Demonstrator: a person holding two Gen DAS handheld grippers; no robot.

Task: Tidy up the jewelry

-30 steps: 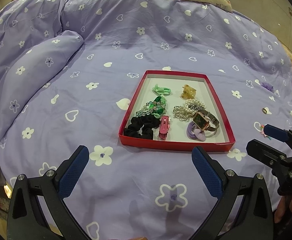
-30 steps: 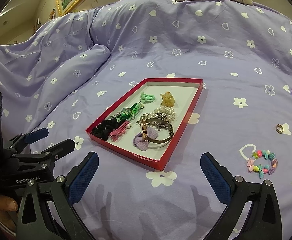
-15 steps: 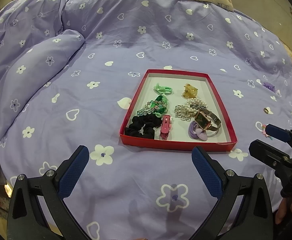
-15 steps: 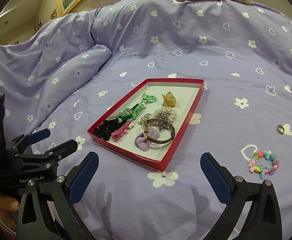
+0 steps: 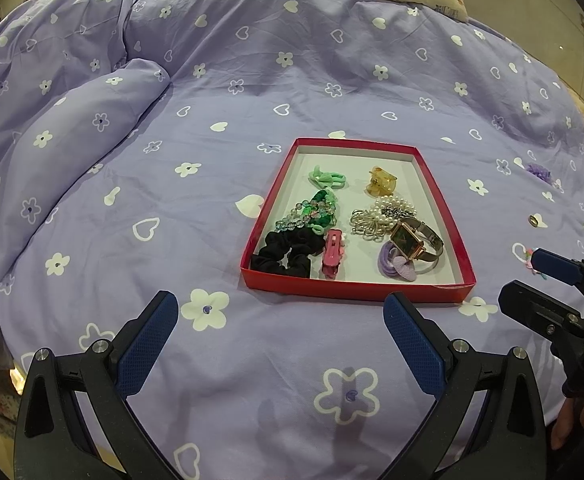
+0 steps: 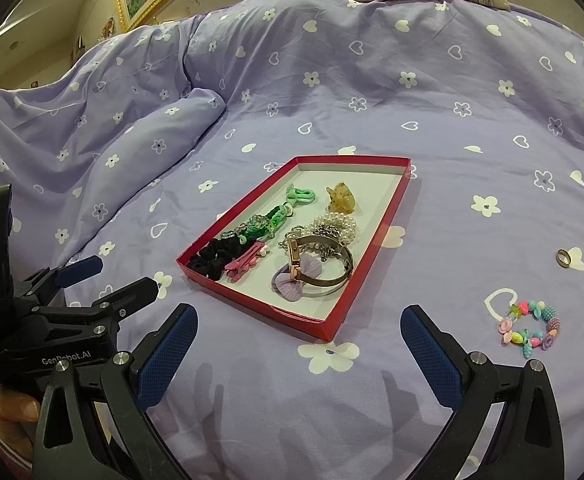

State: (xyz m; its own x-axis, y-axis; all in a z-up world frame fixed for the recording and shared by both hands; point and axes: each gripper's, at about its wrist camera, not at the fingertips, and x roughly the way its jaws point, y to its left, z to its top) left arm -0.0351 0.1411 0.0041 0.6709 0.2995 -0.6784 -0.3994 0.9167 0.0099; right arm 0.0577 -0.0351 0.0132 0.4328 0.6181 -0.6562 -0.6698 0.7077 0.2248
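Probably the soft bed [image 6: 332, 80] is the danger: both left tongs [image 5: 280, 344] and right tongs [image 6: 298, 352] gape empty, while ring [image 6: 563, 258] and bead bracelet [image 6: 530, 326] at lower right, outside the red box [image 6: 380, 236], could sink into folds.

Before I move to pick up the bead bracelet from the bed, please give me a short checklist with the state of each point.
1. Right tool open and empty: ok.
2. Left tool open and empty: ok.
3. Bead bracelet lies free on the bedspread, nothing on it: ok.
4. Bracelet out of the right tool's fingers, off to its right: not ok, aim again.
5. Red tray has bare floor at its far end: ok.
6. Ring apart from the bracelet: ok.
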